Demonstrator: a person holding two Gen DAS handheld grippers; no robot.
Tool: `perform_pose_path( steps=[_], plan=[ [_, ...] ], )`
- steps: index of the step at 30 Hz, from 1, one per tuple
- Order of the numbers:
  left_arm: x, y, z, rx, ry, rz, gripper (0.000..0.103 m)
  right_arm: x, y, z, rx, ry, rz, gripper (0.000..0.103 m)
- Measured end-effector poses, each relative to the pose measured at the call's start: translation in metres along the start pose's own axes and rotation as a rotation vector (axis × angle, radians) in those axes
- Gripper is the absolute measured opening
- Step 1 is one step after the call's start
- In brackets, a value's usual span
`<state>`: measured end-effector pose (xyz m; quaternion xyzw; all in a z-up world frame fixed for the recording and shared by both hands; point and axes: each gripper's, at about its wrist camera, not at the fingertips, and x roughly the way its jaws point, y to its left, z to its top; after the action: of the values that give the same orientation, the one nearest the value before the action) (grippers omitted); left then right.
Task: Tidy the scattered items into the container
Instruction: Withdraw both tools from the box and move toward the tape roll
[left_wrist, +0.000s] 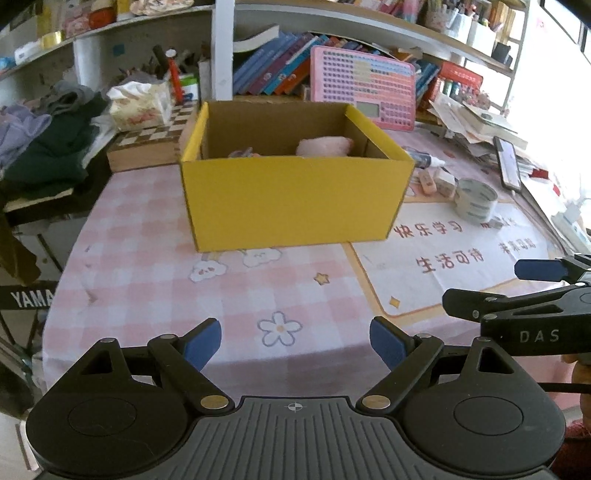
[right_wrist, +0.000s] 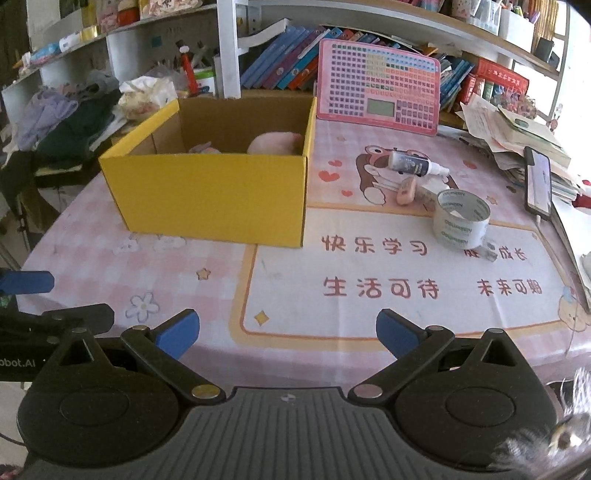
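Observation:
A yellow cardboard box stands on the pink checked tablecloth, with a pink soft item and a smaller greyish piece inside. To its right lie a roll of clear tape, a small white glue bottle and a pink eraser. My left gripper is open and empty above the near table edge, well short of the box. My right gripper is open too, empty, near the front of the printed mat.
A pink keyboard toy leans against books behind the box. A phone and paper piles lie at the right edge. Clothes and a chessboard box sit to the left. Shelves rise behind.

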<state>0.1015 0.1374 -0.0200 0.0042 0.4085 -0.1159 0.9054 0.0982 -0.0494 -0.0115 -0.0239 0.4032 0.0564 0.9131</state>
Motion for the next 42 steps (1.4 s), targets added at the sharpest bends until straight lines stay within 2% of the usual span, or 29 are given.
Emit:
perform_pose_path(
  steps=[13, 23, 42],
  plan=[
    [0.019, -0.020, -0.002, 0.054, 0.068, -0.079, 0.090, 0.001, -0.017, -0.016, 0.053, 0.055, -0.045, 0.103],
    [0.035, -0.042, 0.008, 0.116, 0.089, -0.129, 0.090, 0.006, -0.040, -0.018, 0.111, 0.073, -0.088, 0.103],
    [0.075, -0.106, 0.044, 0.203, 0.100, -0.198, 0.090, 0.020, -0.114, -0.003, 0.175, 0.069, -0.158, 0.102]
  ],
)
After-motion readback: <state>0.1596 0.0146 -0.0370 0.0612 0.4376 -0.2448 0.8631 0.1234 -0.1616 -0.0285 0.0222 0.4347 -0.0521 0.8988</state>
